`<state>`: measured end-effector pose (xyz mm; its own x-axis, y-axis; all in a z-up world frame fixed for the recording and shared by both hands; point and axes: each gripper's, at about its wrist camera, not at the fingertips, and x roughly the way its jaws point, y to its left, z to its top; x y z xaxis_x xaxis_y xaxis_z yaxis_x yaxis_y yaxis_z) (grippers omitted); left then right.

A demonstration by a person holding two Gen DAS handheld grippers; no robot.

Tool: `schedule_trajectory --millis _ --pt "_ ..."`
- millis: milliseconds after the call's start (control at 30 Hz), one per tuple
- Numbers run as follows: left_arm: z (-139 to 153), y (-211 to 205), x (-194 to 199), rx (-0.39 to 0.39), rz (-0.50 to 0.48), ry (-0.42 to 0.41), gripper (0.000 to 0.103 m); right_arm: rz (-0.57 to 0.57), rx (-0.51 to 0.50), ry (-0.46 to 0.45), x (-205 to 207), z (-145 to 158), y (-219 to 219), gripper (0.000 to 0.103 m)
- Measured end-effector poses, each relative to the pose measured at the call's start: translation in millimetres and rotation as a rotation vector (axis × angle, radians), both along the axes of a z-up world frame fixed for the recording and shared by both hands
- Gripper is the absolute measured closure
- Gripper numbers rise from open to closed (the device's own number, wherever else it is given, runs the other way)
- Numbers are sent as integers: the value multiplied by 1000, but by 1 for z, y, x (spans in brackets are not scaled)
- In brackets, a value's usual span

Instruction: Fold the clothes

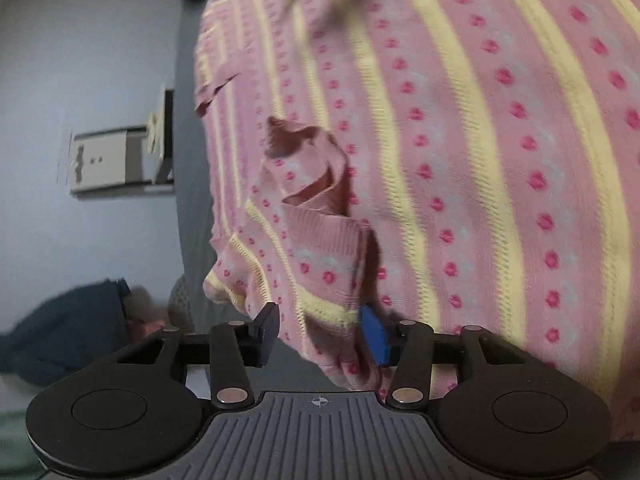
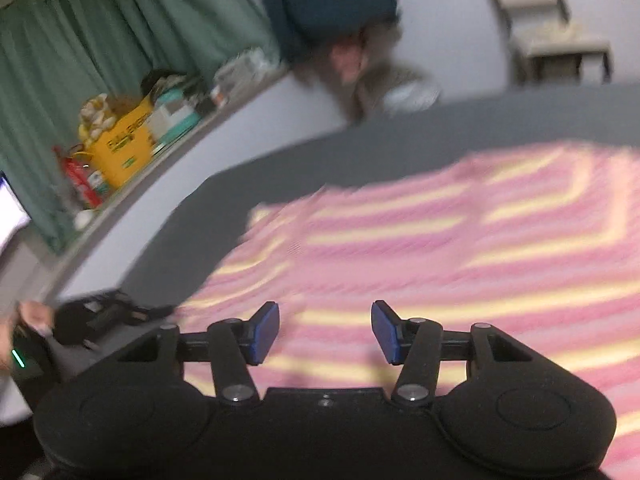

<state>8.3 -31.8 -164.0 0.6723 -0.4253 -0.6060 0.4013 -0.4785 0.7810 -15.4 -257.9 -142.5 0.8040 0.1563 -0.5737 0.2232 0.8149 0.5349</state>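
Knitwear fills most of the left wrist view: a pink sweater (image 1: 440,140) with pale yellow stripes and rows of darker pink dots, its ribbed weave sharp enough to read. A cuff or hem (image 1: 312,200) folds over on itself near the middle, showing a plain pink inside. The left gripper (image 1: 320,332) has this fabric between its fingers, one black pad (image 1: 266,330) at the left and one blue pad (image 1: 374,334) half buried in the cloth at the right; the jaws look closed onto the bunched knit. Left of the sweater, a pale wall carries a beige box (image 1: 116,160).

Only the right wrist view shows the sweater (image 2: 440,248) spread flat on a dark grey surface (image 2: 224,208), blurred so that the dots vanish and just the stripes remain. The right gripper (image 2: 325,334) hovers over it, its blue pads (image 2: 266,334) apart with nothing between them. Further left stand a green curtain (image 2: 80,60) and a cluttered ledge with a yellow box (image 2: 120,148).
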Motion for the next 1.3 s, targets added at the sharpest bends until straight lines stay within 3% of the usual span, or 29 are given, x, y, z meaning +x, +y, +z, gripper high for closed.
schedule_trajectory --millis 100,200,300,400,433,500,533,567,833,1000,1100,1167,1233,1267,1300 --pt "-16 8 -10 58 -106 -76 55 -41 128 93 26 -14 8 62" --pt "-19 7 -17 39 -118 -59 55 -95 195 152 37 -29 7 66" --pt "-21 0 -20 4 -87 -54 55 -115 280 142 42 -41 3 68" --pt "-21 -6 -26 -19 -92 -70 56 -116 293 118 51 -40 7 68" --pt "-21 -8 -28 -25 -91 -68 67 -116 290 126 60 -40 9 68" --pt "-21 -11 -29 -35 -68 -40 82 -117 279 163 70 -43 12 75" --pt "-21 -13 -29 -40 -56 -25 94 -116 273 184 74 -45 14 93" --pt "-19 -15 -29 -53 -37 -5 95 -119 264 193 77 -45 15 98" --pt "31 7 -29 -230 37 251 96 -144 218 139 72 -34 -1 99" --pt "32 28 -22 -206 14 314 96 -106 199 204 78 -52 0 99" --pt "24 30 -24 -163 16 352 95 -90 178 200 78 -53 1 97" --pt "18 34 -26 -163 22 338 95 -89 179 186 78 -48 -1 80" --pt "16 43 -31 -171 27 322 75 -99 137 123 80 -34 -3 62" --pt "14 45 -24 -194 34 319 69 -98 111 89 83 -27 -3 61" --pt "16 47 -20 -226 46 316 51 -83 93 57 92 -18 -3 61"
